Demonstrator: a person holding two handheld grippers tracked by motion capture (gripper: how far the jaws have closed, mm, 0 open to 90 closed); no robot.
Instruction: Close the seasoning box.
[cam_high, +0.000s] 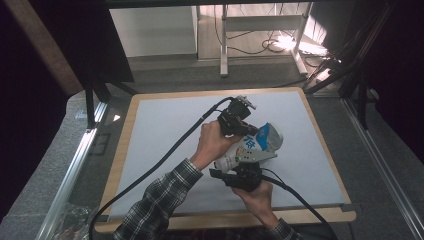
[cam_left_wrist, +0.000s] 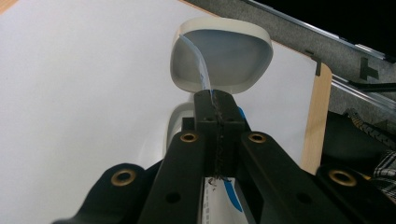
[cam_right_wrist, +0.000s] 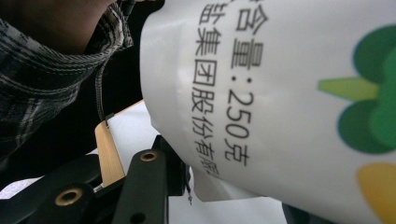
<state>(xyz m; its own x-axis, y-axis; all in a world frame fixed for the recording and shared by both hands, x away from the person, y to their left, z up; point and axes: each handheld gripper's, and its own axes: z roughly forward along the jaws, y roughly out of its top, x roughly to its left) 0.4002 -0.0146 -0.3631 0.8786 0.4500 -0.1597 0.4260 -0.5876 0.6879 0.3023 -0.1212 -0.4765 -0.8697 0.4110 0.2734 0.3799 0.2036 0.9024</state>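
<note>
A wooden-edged table (cam_high: 120, 165) topped with a white sheet (cam_high: 165, 125) stands on grey carpeted floor (cam_high: 40, 165). Aluminium rails (cam_high: 75, 165) run along both sides of it. Beyond the table stand the white legs of a desk frame (cam_high: 223, 45), with tangled cables (cam_high: 280, 45) in a bright patch of light. Dark curtains (cam_high: 400, 75) close off both sides.

Black print "含量:250克" and "盐集团股份有限" on the white bag (cam_right_wrist: 280, 93).
</note>
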